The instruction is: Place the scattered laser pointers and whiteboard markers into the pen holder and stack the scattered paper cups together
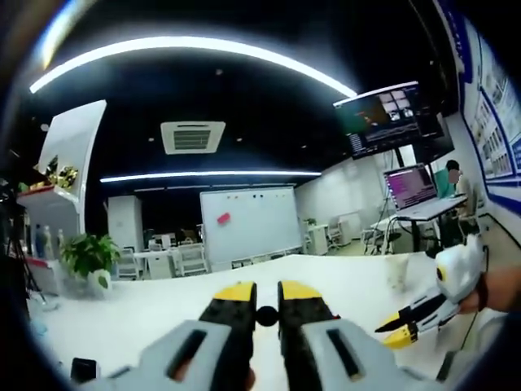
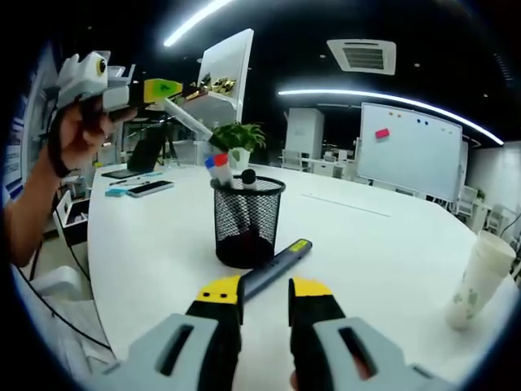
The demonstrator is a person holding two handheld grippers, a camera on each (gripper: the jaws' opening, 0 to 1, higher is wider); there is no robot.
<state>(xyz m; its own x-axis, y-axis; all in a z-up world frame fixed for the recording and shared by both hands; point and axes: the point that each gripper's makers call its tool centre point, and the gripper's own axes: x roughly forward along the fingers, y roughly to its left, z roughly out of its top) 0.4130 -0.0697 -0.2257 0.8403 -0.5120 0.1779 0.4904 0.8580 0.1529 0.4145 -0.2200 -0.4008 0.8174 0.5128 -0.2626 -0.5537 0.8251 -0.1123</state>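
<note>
With the left gripper (image 2: pixel 167 88) clamping a whiteboard marker (image 2: pixel 189 119), lower it upright into the mesh pen holder (image 2: pixel 247 218), while the narrowly parted right gripper (image 2: pixel 266 292) waits at six o'clock by the laser pointer (image 2: pixel 275 265).

- A white table (image 2: pixel 391 244) with a curved edge carries everything; its top is smooth and glossy
- A black mesh pen holder (image 2: pixel 247 220) stands upright near the middle
- A dark laser pointer (image 2: pixel 275 267) lies on the top just beside the holder's base
- Stacked paper cups (image 2: pixel 480 277) stand at the right, well apart from the holder
- A plant pot (image 2: pixel 238 157) stands behind the holder; a phone (image 2: pixel 150 188) and a laptop (image 2: pixel 142 155) sit at the far left edge
</note>
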